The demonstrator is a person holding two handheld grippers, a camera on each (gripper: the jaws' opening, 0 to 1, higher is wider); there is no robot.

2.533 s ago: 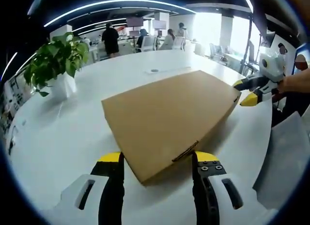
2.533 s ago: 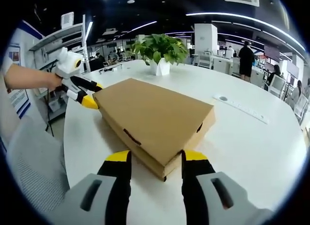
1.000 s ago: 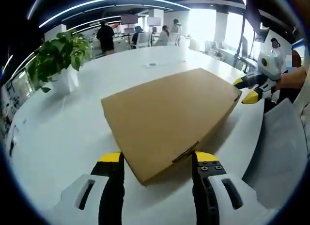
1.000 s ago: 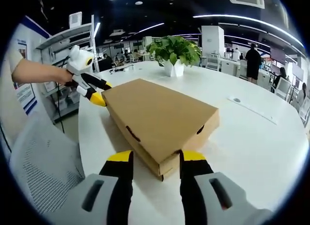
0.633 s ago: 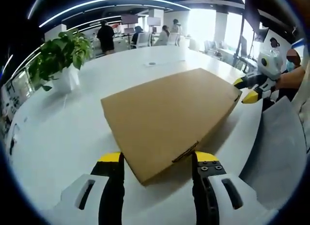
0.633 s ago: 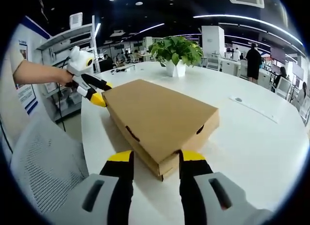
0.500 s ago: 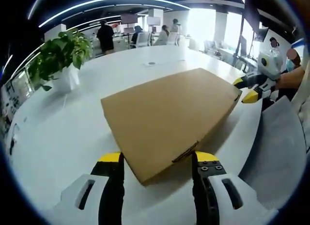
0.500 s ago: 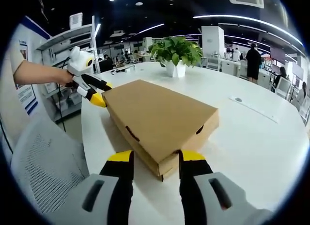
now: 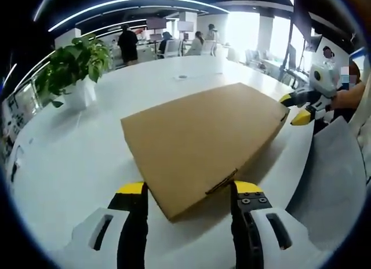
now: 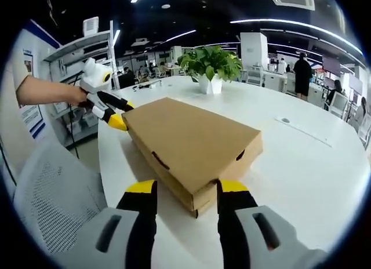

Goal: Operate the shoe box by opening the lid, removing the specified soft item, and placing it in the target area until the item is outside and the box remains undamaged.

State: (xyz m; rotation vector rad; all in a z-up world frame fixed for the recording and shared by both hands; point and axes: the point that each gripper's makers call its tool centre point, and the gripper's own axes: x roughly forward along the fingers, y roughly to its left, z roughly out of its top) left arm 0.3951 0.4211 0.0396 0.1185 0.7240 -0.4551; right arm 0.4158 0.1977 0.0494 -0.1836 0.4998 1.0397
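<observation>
A flat brown cardboard shoe box lies on the white table with its lid down, so what is inside is hidden. In the left gripper view my left gripper is open, its yellow-tipped jaws straddling the near corner of the box. My right gripper reaches the far right corner of the box, held by a hand. In the right gripper view my right gripper is open astride its own near corner. There the left gripper stands at the far left corner, jaws apart.
A potted green plant stands on the table beyond the box. A grey mesh chair sits at the table's edge beside the person. A small round disc lies on the far tabletop. People stand far behind.
Box and both grippers keep their places. Only the views have shifted slightly.
</observation>
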